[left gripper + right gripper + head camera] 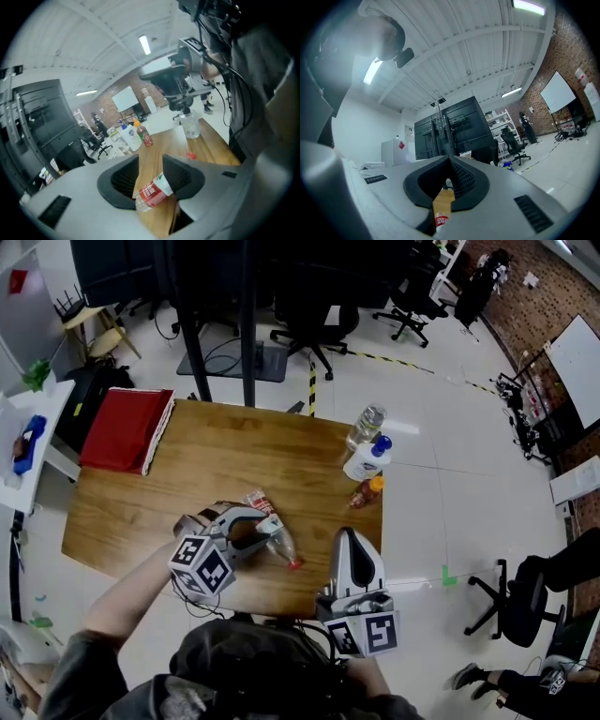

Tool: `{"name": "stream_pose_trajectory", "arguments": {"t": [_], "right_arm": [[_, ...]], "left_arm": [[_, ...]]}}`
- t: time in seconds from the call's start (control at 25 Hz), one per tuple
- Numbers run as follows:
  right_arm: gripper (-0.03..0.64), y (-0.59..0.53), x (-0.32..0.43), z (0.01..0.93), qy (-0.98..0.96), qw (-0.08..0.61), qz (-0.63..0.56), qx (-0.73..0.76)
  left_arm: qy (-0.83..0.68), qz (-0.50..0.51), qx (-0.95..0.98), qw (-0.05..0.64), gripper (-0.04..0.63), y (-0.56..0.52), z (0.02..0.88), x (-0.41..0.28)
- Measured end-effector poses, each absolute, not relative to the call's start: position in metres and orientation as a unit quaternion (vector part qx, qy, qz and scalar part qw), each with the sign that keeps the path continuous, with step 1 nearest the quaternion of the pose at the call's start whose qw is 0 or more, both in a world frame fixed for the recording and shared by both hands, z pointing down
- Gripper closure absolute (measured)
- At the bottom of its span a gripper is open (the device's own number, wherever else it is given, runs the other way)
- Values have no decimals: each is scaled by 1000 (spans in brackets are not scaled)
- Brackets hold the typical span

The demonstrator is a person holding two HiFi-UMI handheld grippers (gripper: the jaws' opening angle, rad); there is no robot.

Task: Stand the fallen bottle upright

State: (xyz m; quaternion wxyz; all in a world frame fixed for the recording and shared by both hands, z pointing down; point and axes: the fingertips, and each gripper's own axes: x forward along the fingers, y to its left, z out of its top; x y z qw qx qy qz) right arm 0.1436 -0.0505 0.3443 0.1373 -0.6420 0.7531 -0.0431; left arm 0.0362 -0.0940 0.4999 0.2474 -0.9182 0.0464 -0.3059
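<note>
The left gripper (pixel 265 532) is held low over the wooden table (pixel 234 451) with its jaws standing apart, so it is released and grasps nothing. The fallen bottle (pixel 152 192) lies on its side directly between these two jaws, flat on the wood. Its red label faces up toward the gripper's camera. Its red cap (pixel 294 564) sticks out past the jaw tips, on the side of the right gripper. In the left gripper view a strip of bare table shows between one pad and the bottle. The other pad overlaps the bottle, and it cannot be told if it touches.

The right gripper (pixel 347 540) is just beside the bottle's cap end, near the table's edge, and it points away from the person. Its jaws are clenched, the tips meeting, with nothing between them. Through the gap lower down only wood and a bit of a red label are seen.

Far ahead of both grippers three bottles stand upright, close together at the table's edge: a clear bottle (pixel 366 425), a white bottle (pixel 368 461) with a blue cap and a small bottle (pixel 367 491) with an orange cap. A red folder (pixel 127 427) lies on the far corner, well apart from the left gripper.
</note>
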Motion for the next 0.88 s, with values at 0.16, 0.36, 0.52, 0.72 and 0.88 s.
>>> {"name": "stream_pose_trajectory", "arguments": {"t": [0.16, 0.36, 0.52, 0.72, 0.88], "right_arm": [[611, -56, 144, 348, 750, 136, -47, -645], [612, -62, 151, 349, 742, 142, -44, -654], [611, -67, 155, 350, 738, 143, -43, -658], [612, -74, 158, 339, 735, 178, -47, -653], [612, -74, 160, 354, 736, 154, -54, -657]], "left_arm": [[-29, -344, -878, 331, 370, -89, 520, 41], [-105, -371, -832, 398, 316, -80, 540, 49], [-144, -392, -809, 413, 301, -79, 557, 49], [-179, -443, -770, 424, 269, -88, 588, 44], [-196, -463, -763, 406, 236, -93, 602, 45]]}}
